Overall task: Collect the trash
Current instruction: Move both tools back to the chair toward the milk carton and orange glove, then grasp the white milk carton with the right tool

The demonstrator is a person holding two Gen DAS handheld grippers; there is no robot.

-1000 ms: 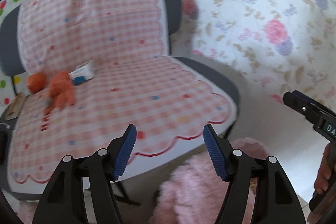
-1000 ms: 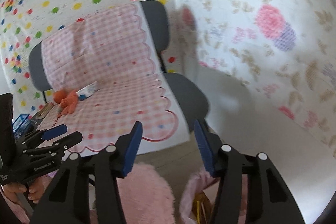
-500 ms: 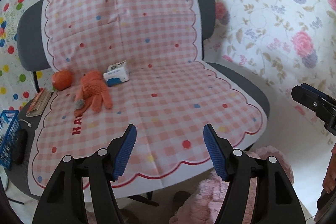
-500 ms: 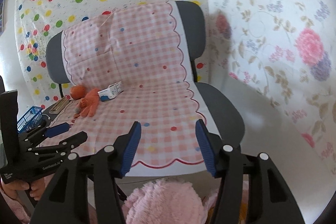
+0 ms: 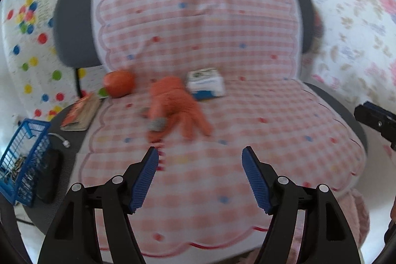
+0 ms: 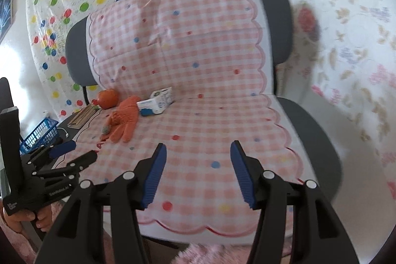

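Observation:
An orange glove [image 5: 177, 107] lies on the pink checked seat cover [image 5: 247, 140] of a grey chair, with a small grey wad [image 5: 156, 123] at its left edge. Behind it are a white and blue carton [image 5: 206, 84] and an orange ball [image 5: 119, 83]. My left gripper [image 5: 200, 176] is open and empty, hovering over the seat front, short of the glove. My right gripper [image 6: 198, 173] is open and empty over the seat's front right. The right wrist view shows the glove [image 6: 123, 119], the carton [image 6: 156, 103], the ball [image 6: 107, 98] and the left gripper [image 6: 71, 152].
A blue wire basket [image 5: 23, 160] stands at the far left beside the chair, with a black object and a white cable next to it. A booklet [image 5: 80, 111] lies on the seat's left edge. Pink fluffy fabric [image 5: 356, 212] lies below the seat front. Patterned sheets cover the walls.
Both views have swung left and closer to the chair. The glove, carton and ball now sit nearer the middle of the left wrist view. Both grippers have stayed open.

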